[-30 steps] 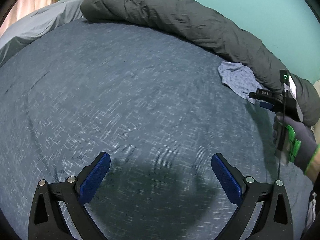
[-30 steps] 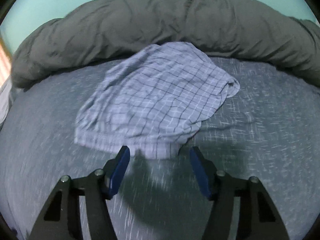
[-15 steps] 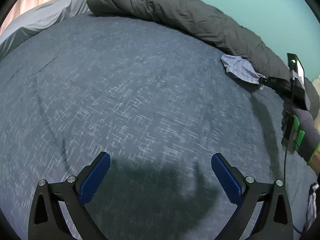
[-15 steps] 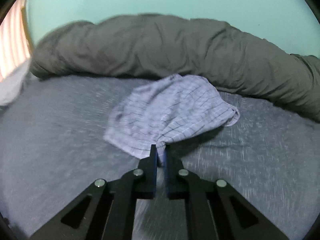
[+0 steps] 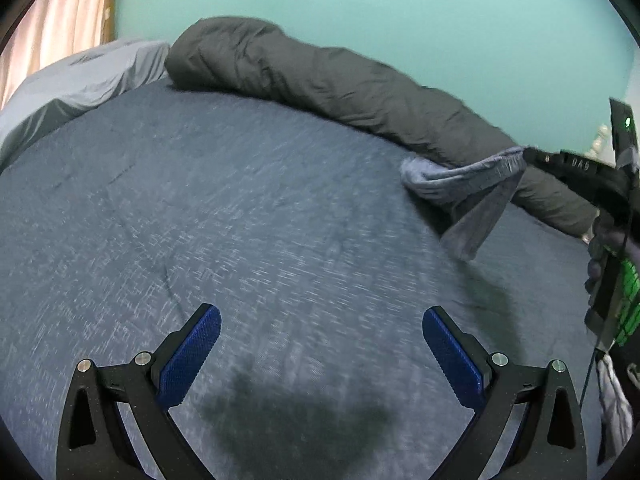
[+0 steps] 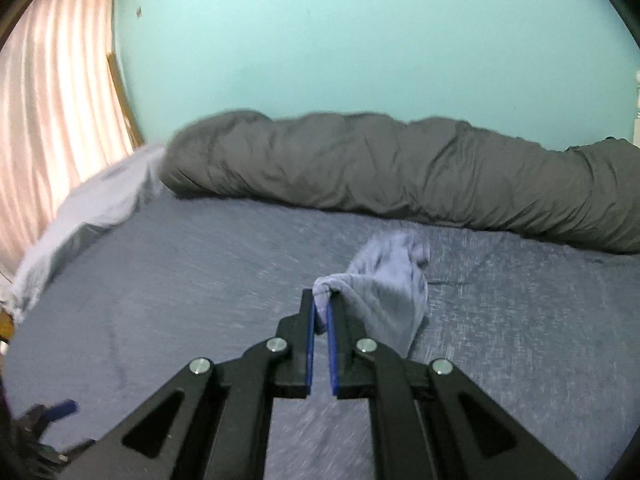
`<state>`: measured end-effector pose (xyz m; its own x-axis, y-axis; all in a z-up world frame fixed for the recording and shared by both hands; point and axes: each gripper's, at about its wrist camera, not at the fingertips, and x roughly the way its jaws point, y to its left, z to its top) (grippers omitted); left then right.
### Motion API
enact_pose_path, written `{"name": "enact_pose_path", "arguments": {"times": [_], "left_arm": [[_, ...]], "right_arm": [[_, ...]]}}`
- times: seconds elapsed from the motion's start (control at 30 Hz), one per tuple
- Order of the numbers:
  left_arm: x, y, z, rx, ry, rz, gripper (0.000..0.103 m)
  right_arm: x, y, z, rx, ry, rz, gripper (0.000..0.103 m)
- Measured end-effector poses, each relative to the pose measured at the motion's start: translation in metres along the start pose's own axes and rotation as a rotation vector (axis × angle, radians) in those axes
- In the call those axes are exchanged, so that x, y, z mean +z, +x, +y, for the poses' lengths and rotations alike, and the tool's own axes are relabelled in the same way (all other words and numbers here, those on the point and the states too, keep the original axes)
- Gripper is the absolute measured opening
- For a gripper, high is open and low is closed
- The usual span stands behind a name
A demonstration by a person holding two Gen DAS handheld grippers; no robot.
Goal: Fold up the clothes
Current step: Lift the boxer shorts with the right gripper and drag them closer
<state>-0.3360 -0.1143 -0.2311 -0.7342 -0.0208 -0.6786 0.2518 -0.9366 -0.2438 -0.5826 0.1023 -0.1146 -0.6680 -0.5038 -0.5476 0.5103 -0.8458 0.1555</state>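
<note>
A pale blue checked garment (image 6: 386, 280) hangs partly lifted off the blue bed cover (image 6: 200, 280). My right gripper (image 6: 320, 300) is shut on one edge of it, with cloth bunched between the blue pads. The left wrist view shows the same garment (image 5: 468, 188) stretched up to the right gripper (image 5: 528, 155) at the far right, one flap drooping toward the bed. Low over the bed cover (image 5: 240, 220), my left gripper (image 5: 320, 344) is wide open with nothing between its fingers, well to the left of the garment.
A rolled dark grey duvet (image 5: 340, 92) runs along the far side of the bed, against a turquoise wall (image 6: 360, 40). A light grey pillow (image 5: 80, 76) lies at the far left, with a pink curtain (image 6: 48, 112) behind it. A gloved hand (image 5: 608, 248) holds the right gripper.
My right gripper closed on the garment's near edge and lifted it up and back, so the cloth now hangs bunched. The left gripper stayed open and tilted upward.
</note>
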Motion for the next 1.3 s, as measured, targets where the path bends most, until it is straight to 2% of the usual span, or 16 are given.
{"name": "enact_pose_path", "arguments": {"times": [0.23,0.5,0.63,0.77,0.83,1.07,1.23,1.3], "left_arm": [[-0.019,-0.065,-0.013,-0.049,0.019,-0.063,0.103],[-0.052,-0.174,-0.004,-0.072,0.008,-0.099,0.103],[-0.075,-0.214,0.000,-0.104,0.012,-0.093,0.103],[-0.099,-0.234,0.000,-0.118,0.048,-0.076,0.103],[-0.110,-0.235,0.002,-0.120,0.049,-0.066,0.103],[-0.147,-0.209,0.010,-0.110,0.042,-0.009,0.103],[-0.174,-0.172,0.013,-0.097,0.036,0.035,0.103],[-0.183,-0.154,0.015,-0.102,0.019,0.054,0.103]], "right_arm": [[-0.009,-0.112,0.048,0.018,-0.041,-0.059,0.005],[-0.020,-0.241,0.103,0.041,-0.085,-0.124,0.005],[-0.031,-0.303,0.133,0.083,-0.081,-0.116,0.005],[-0.053,-0.338,0.154,0.125,-0.108,-0.087,0.005],[-0.071,-0.338,0.157,0.136,-0.116,-0.056,0.005],[-0.140,-0.264,0.138,0.096,-0.089,0.102,0.005],[-0.175,-0.196,0.105,0.015,-0.054,0.185,0.005],[-0.191,-0.170,0.096,-0.057,-0.055,0.221,0.007]]}}
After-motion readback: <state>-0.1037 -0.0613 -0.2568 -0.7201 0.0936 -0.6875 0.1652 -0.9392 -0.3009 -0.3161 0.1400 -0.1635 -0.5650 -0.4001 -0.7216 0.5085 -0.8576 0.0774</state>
